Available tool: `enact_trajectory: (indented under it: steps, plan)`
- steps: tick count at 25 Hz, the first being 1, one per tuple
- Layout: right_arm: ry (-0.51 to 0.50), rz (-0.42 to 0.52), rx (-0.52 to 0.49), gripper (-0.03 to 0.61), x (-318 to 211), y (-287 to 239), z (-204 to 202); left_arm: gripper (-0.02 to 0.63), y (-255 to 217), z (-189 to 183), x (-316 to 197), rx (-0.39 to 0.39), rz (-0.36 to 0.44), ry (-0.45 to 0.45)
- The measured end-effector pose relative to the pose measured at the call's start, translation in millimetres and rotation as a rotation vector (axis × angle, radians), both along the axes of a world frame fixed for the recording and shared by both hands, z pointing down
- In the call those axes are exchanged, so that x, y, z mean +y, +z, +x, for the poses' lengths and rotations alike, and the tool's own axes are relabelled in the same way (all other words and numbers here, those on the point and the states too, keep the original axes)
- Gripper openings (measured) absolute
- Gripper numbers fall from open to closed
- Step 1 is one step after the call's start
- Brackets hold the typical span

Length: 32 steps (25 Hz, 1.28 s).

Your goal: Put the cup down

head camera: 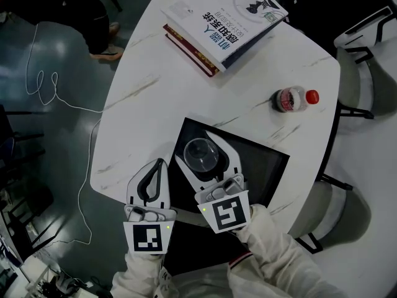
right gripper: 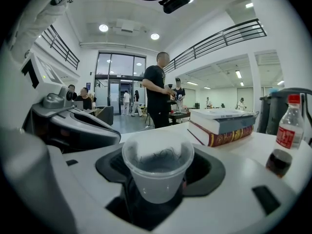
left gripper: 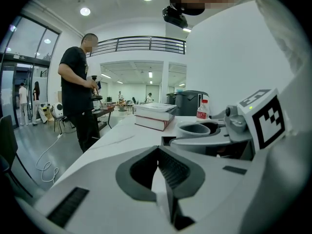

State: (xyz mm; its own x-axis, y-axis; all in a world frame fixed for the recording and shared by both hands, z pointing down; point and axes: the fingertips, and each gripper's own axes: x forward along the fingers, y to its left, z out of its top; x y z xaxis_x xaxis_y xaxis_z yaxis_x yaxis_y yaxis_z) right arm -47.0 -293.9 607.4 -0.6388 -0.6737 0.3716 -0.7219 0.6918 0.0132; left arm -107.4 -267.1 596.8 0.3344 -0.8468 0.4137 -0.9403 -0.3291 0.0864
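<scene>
Where the right gripper (head camera: 199,150) holds it, the cup (right gripper: 157,173) stands upright.

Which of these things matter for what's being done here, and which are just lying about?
In the job: clear plastic cup, gripped in the right tool; black mat beneath it, a likely landing spot.
Lying about: stack of books; drink bottle; left tool, shut and empty.

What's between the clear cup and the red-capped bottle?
Head view: nothing stands there, only the black mat below the cup and then bare white table up to the bottle.
</scene>
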Motion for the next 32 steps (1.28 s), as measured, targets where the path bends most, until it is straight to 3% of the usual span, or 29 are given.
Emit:
enact_trajectory:
  steps: [32]
  plan:
    - [-0.026, -0.009, -0.006, 0.301, 1.4, 0.2, -4.0, 0.011, -0.5, -2.7, 4.0, 0.015, -0.017, -0.008]
